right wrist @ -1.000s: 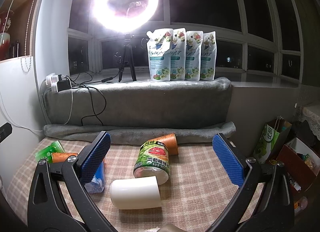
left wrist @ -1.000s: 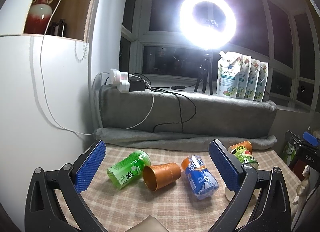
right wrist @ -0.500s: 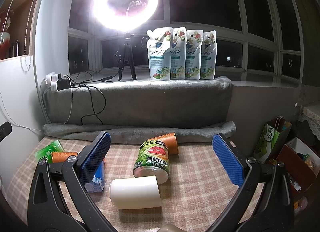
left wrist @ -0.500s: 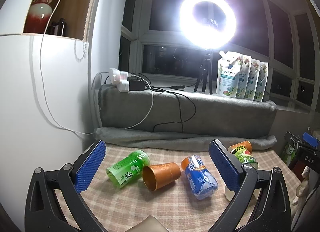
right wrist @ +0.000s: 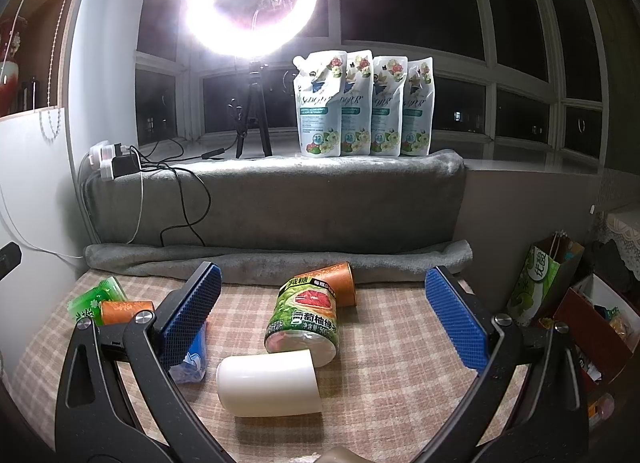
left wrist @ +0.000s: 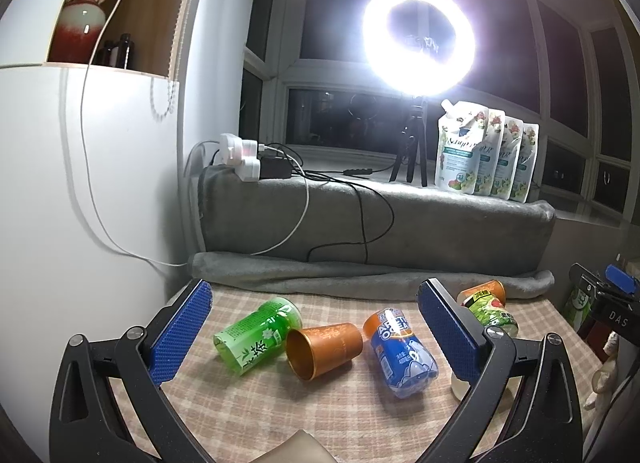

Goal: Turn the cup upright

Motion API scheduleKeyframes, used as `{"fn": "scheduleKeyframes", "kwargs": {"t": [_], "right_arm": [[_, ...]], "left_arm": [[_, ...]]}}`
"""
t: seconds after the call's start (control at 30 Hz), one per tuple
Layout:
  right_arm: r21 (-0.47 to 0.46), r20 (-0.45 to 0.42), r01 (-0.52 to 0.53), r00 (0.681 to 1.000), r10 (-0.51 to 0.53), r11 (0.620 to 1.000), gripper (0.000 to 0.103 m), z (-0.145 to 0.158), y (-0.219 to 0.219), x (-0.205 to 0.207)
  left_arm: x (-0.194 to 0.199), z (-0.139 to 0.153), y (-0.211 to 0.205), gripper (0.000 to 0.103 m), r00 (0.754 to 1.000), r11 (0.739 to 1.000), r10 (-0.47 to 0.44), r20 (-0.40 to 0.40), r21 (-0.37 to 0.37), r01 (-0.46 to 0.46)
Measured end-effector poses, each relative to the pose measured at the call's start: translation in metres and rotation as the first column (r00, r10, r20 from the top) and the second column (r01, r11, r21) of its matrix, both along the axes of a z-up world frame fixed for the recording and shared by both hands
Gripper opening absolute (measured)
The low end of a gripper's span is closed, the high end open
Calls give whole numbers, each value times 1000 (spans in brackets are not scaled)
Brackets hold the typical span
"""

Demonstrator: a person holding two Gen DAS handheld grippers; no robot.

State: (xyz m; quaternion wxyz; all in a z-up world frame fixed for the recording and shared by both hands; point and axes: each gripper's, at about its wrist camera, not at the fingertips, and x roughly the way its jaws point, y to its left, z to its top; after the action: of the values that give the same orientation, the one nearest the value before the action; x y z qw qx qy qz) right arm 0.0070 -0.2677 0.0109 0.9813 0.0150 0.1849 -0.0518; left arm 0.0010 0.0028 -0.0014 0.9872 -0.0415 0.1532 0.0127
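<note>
Nothing is done yet: the copper cup [left wrist: 324,349] and white cup [right wrist: 269,385] lie sideways. I hold the left gripper [left wrist: 316,337] and right gripper [right wrist: 324,319] wide apart, empty.

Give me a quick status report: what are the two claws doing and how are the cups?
Left gripper open, empty. Right gripper open, empty. Copper cup and white cup both on their sides. Green bottle lies against the copper cup.

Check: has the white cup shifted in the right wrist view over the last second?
No. The white cup lies on its side just in front of the green can, same as before.
</note>
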Motion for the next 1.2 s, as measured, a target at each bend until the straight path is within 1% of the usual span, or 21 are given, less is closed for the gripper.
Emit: {"fn": "scheduleKeyframes", "kwargs": {"t": [0.37, 0.57, 0.73, 0.8, 0.87, 0.97, 1.07, 1.13, 1.2], "right_arm": [[20, -38, -21, 999, 21, 1000, 103, -10, -6, 7], [56, -95, -47, 994, 52, 997, 103, -17, -14, 21], [102, -180, -77, 979, 95, 992, 103, -27, -20, 43], [129, -227, -92, 967, 120, 987, 103, -32, -25, 56], [175, -273, -106, 950, 152, 979, 103, -38, -31, 69], [266, -360, -116, 909, 210, 957, 103, -54, -43, 95], [326, -415, -101, 878, 238, 940, 103, -67, -54, 116], [372, -453, -89, 852, 264, 924, 103, -76, -59, 131], [435, -486, -77, 818, 306, 897, 103, -87, -65, 146]], "left_arm": [[2, -4, 2, 102, 1000, 1000, -3, -17, -10, 3], [5, -6, 5, 102, 1000, 1000, -1, -30, -19, 1], [7, -10, 6, 102, 999, 1000, -3, -51, -26, 2], [8, -12, 7, 102, 998, 1000, -3, -59, -31, 1], [8, -14, 9, 102, 998, 999, -2, -68, -40, 0], [8, -18, 10, 102, 997, 999, -7, -83, -41, 3], [7, -21, 11, 102, 996, 999, -3, -93, -36, 0], [7, -23, 13, 102, 995, 999, 0, -100, -39, -4], [7, -24, 14, 102, 994, 999, 2, -109, -43, -7]]}}
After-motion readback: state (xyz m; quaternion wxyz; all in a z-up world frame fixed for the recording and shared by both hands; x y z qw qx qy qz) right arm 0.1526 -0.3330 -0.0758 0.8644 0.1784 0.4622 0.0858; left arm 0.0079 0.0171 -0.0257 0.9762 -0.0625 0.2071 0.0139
